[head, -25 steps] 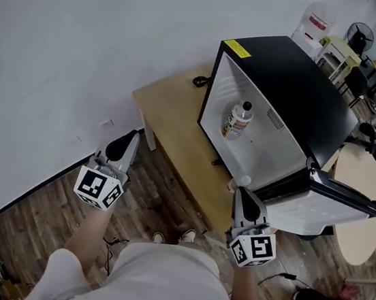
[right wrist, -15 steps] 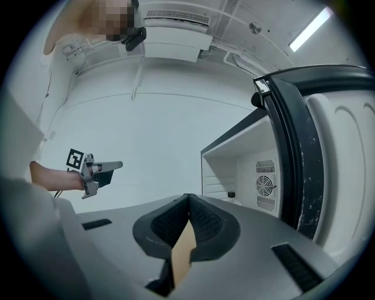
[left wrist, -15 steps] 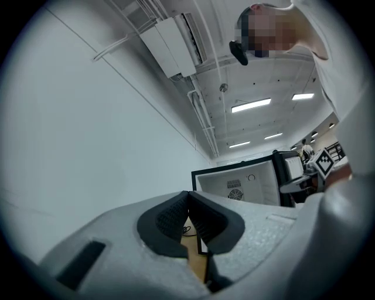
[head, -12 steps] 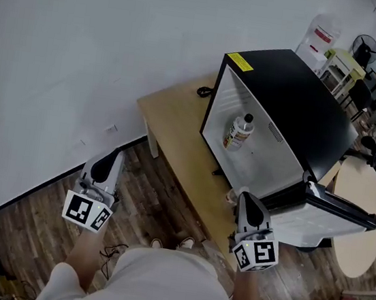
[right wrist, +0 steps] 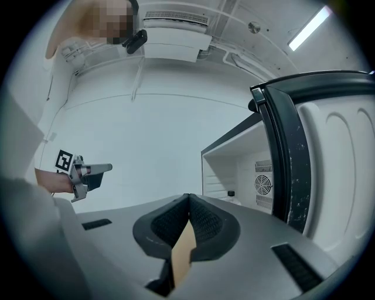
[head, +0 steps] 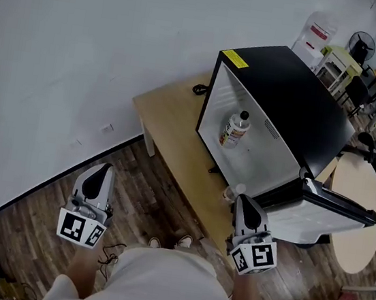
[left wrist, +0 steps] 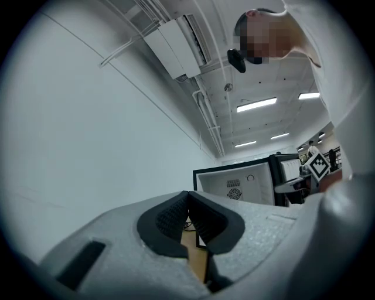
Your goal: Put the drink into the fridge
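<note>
The drink bottle (head: 235,129) stands inside the small black fridge (head: 287,76), whose door (head: 332,206) hangs open to the right. The fridge's white inside also shows in the left gripper view (left wrist: 237,186) and the right gripper view (right wrist: 240,176), where the bottle's cap (right wrist: 231,194) peeks out. My left gripper (head: 101,171) is shut and holds nothing, out over the wooden floor to the left of the table. My right gripper (head: 242,200) is shut and empty, at the table's near edge just in front of the open fridge.
The fridge sits on a low wooden table (head: 171,120) against a white wall. A round table (head: 362,210) stands to the right behind the door. A black cable (head: 199,88) lies on the table top beside the fridge. Desks and chairs fill the far right.
My left gripper has pulled back from the table's left end toward me and to the left, over the floor. The right gripper has stayed in place.
</note>
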The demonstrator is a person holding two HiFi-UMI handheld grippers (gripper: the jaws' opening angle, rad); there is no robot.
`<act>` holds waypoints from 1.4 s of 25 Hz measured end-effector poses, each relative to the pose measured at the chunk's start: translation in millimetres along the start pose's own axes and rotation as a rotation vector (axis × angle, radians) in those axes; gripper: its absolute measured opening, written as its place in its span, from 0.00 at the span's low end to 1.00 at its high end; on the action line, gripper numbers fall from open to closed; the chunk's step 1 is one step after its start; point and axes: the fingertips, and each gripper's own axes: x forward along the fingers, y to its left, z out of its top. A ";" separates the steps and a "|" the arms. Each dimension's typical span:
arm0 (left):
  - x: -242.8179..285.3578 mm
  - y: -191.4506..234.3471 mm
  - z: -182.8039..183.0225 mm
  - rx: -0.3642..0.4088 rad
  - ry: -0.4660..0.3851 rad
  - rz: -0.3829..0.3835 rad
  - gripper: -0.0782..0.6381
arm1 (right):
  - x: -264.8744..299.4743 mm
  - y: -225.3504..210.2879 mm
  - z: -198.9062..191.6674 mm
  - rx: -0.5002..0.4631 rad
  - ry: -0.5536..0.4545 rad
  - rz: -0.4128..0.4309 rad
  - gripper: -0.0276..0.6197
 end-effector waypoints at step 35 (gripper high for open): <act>25.1 -29.5 -16.1 -0.103 -0.019 -0.132 0.13 | -18.4 -4.8 5.6 0.006 -0.010 -0.093 0.05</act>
